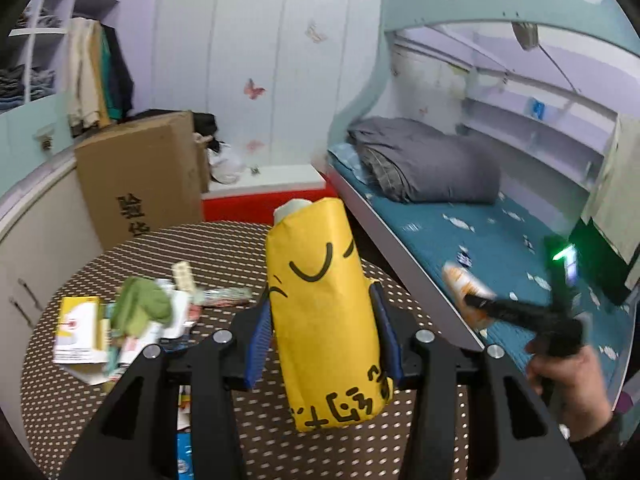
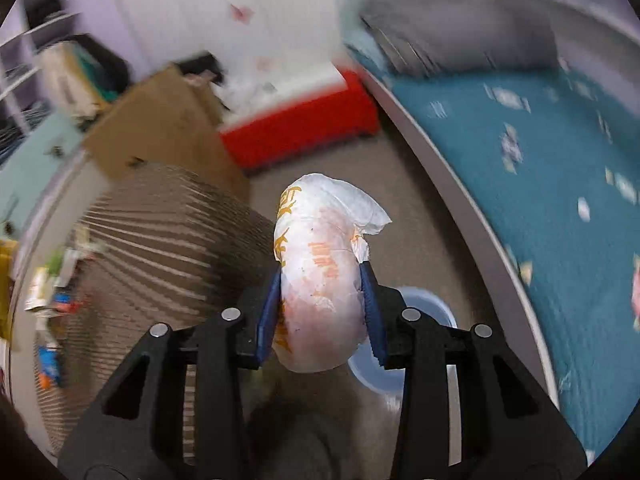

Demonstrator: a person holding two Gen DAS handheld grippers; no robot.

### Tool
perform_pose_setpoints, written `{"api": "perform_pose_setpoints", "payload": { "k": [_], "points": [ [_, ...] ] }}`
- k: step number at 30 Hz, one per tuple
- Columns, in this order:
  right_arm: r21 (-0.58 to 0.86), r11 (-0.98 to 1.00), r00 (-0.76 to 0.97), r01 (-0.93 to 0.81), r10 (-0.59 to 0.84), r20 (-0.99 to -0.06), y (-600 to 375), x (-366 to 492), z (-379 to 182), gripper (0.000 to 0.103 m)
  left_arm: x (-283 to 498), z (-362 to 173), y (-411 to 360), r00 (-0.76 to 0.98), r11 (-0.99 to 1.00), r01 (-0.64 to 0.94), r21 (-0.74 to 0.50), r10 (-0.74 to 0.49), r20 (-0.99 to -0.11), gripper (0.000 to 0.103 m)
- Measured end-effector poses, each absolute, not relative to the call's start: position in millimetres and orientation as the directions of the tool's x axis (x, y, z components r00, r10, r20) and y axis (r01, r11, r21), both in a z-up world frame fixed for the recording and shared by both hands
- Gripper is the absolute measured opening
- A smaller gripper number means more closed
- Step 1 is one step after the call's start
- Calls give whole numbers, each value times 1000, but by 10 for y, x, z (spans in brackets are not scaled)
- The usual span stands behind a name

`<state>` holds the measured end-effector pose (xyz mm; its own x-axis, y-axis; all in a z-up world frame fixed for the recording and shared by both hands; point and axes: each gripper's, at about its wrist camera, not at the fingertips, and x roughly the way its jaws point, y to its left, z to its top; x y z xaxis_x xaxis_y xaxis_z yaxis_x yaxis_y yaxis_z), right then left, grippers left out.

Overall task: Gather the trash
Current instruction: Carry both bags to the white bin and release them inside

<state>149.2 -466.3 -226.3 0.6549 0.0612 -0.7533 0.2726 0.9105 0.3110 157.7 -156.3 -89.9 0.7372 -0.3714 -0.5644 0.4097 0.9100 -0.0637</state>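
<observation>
Pale walls w/ butterfly stickers (image 1: 254,89); bunk bed (image 1: 460,232) w/ teal sheet, grey duvet (image 1: 424,160); cardboard box (image 1: 140,176), open shelves (image 1: 36,40) on left; brown floor (image 2: 416,208).

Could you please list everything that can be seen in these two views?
yellow paper cup: one, yellow with black drawing, in left gripper
crumpled wrapper: one, white and orange, in right gripper
trash pile: several pieces, mixed colours, on table's left
table: one, brown with white dots, below left gripper
cardboard box: one, brown, behind table
bed: one, teal sheet, right
grey duvet: one, on bed
bin: one, pale blue, on floor under right gripper
left gripper: black, blue pads
right gripper: black, blue pads
hand: one, lower right
</observation>
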Motion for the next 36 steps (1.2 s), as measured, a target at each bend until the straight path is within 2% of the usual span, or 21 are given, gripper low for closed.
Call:
{"api": "perform_pose_setpoints", "payload": {
  "k": [3,8,9,11,12,14,19,27,30,36],
  "points": [
    [337,879,577,337,89,-812,-4865,1600,-2861,37,1667,-1008,-1747,712,902,428,-60,-377,-593,46],
    [358,847,493,393,134,-860,-5087,1732,-3548,39,1771,-1161,-2067,676,887,461,-37,-378,-632,46],
    [366,839,485,402,144,-863,-5148,1746,-3658,42,1783,-1184,-2102,671,884,466,-36,-380,-637,46],
    [371,823,476,430,143,-868,-5234,1767,-3845,59,1795,-1233,-2218,656,875,483,-31,-385,-649,46],
    [375,816,475,441,142,-869,-5260,1759,-3900,72,1808,-1251,-2290,649,869,493,-28,-389,-654,46],
    [388,794,478,468,142,-867,-5354,1712,-3995,73,1825,-1277,-2440,635,857,515,-22,-399,-662,46],
    [437,759,564,483,112,-818,-5529,1477,-3772,78,1907,-1381,-2897,580,821,569,-35,-431,-691,46],
    [455,785,720,420,16,-694,-5690,1155,-2828,88,2054,-1686,-3766,435,759,644,-94,-465,-771,47],
    [459,792,759,403,-9,-651,-5761,1094,-2534,90,2196,-1938,-4098,359,755,644,-119,-436,-825,48],
    [452,802,786,391,-34,-618,-5881,911,-2302,91,2421,-2412,-4470,288,771,633,-71,-319,-903,54]
  ]
}}
